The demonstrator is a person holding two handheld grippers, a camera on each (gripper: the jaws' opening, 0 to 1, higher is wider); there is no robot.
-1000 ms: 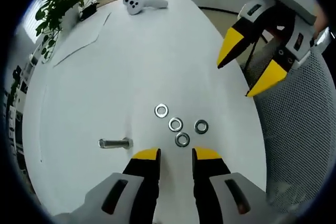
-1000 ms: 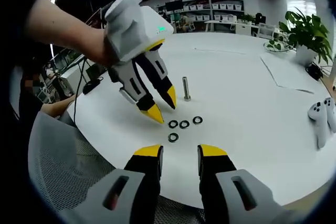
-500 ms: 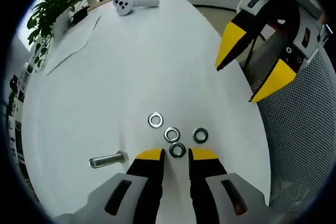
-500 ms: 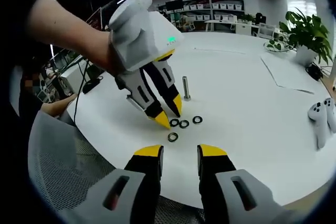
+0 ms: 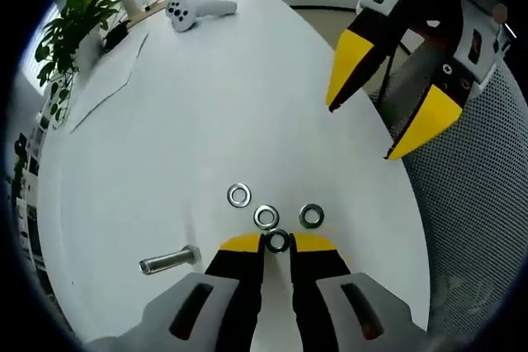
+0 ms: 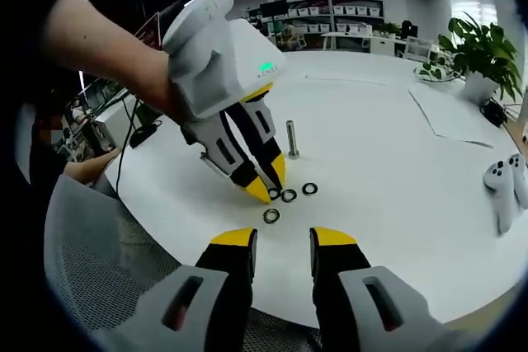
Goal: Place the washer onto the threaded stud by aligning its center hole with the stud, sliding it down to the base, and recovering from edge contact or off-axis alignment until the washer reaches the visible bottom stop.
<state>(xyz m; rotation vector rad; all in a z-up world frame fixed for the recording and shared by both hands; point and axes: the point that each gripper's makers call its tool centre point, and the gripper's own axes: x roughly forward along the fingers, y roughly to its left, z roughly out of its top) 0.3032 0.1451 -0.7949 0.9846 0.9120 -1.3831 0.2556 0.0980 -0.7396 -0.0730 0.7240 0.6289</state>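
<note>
Washer (image 5: 277,241) lies flat on the white bench (image 5: 206,113), now between the tips of the left hand-held gripper (image 5: 277,244), which over the last second has advanced and narrowed around it; whether the tips pinch it yet cannot be told. Pickup is thus imminent, and the stud (image 5: 169,260) is bare. The right gripper view shows the stud (image 6: 291,138) upright behind the washers and a person's hand; the right hand-held gripper (image 6: 281,237) hovers spread, empty.

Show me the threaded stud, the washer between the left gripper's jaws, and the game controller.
threaded stud (image 6: 291,138), right gripper view, mid shaft.
washer (image 5: 277,241), left gripper view, its ring.
game controller (image 5: 183,12), left gripper view, its button face.
</note>
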